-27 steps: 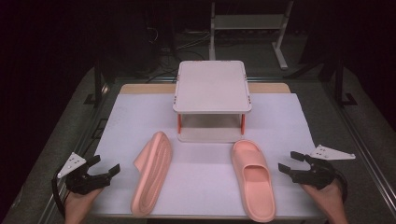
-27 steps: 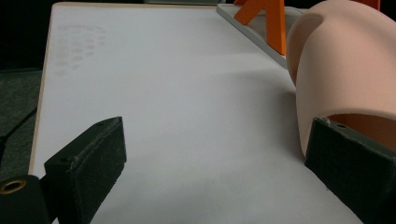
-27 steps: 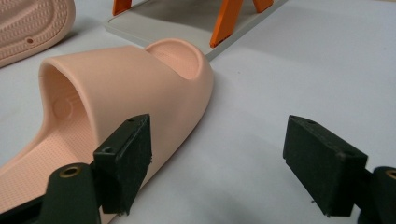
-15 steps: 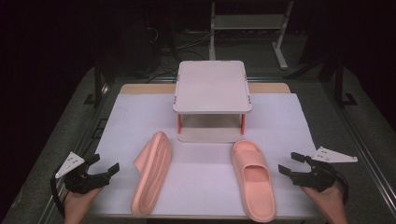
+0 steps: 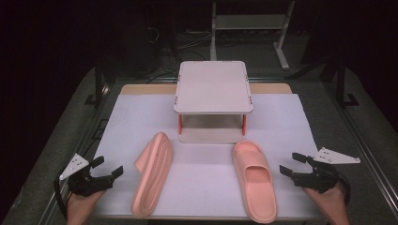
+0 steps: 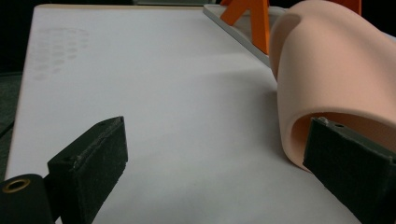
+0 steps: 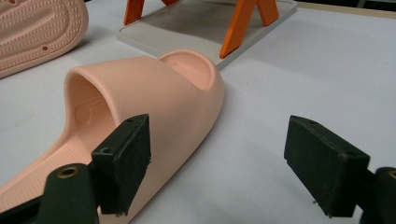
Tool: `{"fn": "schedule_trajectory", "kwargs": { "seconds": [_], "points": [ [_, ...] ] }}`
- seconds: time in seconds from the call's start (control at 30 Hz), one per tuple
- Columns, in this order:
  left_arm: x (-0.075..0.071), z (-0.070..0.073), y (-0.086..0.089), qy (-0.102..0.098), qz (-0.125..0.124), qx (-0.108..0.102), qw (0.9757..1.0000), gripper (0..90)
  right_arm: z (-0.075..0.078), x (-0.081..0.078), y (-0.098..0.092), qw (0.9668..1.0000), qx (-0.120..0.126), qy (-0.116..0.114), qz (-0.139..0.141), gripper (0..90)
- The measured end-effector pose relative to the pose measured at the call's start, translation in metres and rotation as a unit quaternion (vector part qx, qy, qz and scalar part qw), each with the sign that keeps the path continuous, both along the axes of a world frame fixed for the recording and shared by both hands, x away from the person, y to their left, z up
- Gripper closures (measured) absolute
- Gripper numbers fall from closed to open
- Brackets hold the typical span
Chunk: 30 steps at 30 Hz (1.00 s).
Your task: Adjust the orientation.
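Two salmon-pink foam slide sandals lie near the front edge of the white-covered desk: the left slipper [image 5: 153,174] tipped on its side, ridged sole showing, the right slipper [image 5: 254,179] upright before the small white two-tier rack [image 5: 213,86]. The left gripper [image 5: 107,172] and right gripper [image 5: 294,164] flank them, jaws apart, holding nothing. Nothing has shifted since the earlier frame.

1. From the high view, light falls from above onto the white table cover [image 5: 141,122]; the surroundings sink into near black.
2. The small shelf [image 5: 213,86] casts a soft shadow beneath itself.
3. Both gripper views are bright and slightly soft; the nearest jaw pads blur.
4. No harsh glare.
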<state>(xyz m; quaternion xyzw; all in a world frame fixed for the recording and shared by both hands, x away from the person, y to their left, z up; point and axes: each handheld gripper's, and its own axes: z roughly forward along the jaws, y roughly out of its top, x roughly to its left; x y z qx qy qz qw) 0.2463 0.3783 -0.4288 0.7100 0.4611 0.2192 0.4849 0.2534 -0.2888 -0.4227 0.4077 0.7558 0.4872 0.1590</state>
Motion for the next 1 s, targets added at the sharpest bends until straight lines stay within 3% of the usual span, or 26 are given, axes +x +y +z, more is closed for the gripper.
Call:
{"fn": "schedule_trajectory", "kwargs": {
  "seconds": [0.07,0.2,0.37,0.57,0.63,1.0],
  "points": [
    [-0.001,0.0,-0.003,0.001,-0.016,-0.008,0.9998,5.6,0.0,-0.001,0.0,1.0,0.002,-0.001,0.0,22.3],
    [-0.003,0.0,-0.009,-0.003,-0.032,-0.001,0.9995,5.6,0.001,-0.003,0.0,1.0,0.002,-0.003,0.001,22.2],
    [-0.002,-0.002,-0.015,0.003,-0.043,0.017,0.9989,5.7,0.001,-0.005,0.0,1.0,0.004,-0.004,0.002,22.1],
    [0.0,-0.004,-0.018,0.011,-0.06,0.02,0.998,7.9,0.001,-0.007,0.0,1.0,0.004,-0.004,0.001,22.1],
    [0.0,-0.005,-0.02,0.011,-0.068,0.023,0.9974,12.6,0.001,-0.007,0.0,1.0,0.004,-0.005,0.001,22.1],
    [0.008,-0.007,-0.036,0.024,-0.088,0.033,0.9953,14.7,0.002,-0.01,0.002,1.0,0.003,-0.007,0.003,21.9]
  ]
}}
